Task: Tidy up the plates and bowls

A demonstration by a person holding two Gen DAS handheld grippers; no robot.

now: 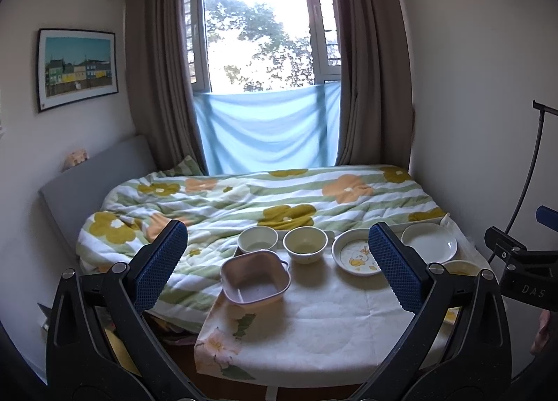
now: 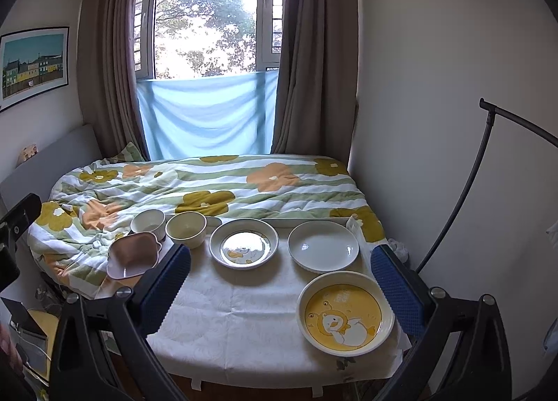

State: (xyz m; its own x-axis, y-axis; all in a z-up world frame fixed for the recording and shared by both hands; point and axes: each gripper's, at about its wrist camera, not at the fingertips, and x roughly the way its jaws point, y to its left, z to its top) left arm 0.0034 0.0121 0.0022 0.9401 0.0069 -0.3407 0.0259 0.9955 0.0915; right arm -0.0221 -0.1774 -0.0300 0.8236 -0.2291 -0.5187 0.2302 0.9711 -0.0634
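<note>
Left gripper (image 1: 277,263): we see its blue-padded fingers (image 1: 163,263) spread wide apart, holding nothing, raised above the near side of the counter.
Right gripper (image 2: 280,282): its fingers (image 2: 397,291) are likewise wide apart and empty, above the counter's near edge.
Counter (image 2: 237,313): covered with a white floral-edged cloth, it stands against the foot of a bed with a green-striped flowered quilt (image 2: 209,184).
Pink square plastic bowl (image 1: 255,278): at the counter's left edge, nearest of the bowls, partly overhanging toward the quilt.
White round ceramic bowl (image 1: 258,239): far left, just behind the pink one.
Cream round ceramic bowl (image 1: 305,244): just right of the white bowl, apart from the pink one.
White plate with a small yellow duck print (image 2: 243,243): at the far middle, right of the cream bowl.
Plain white round plate (image 2: 323,246): far right, just beside the duck-print plate.
Yellow-centred deep plate with a white duck drawing (image 2: 345,313): near right, in front of the plain plate, close to the right gripper's right finger.
</note>
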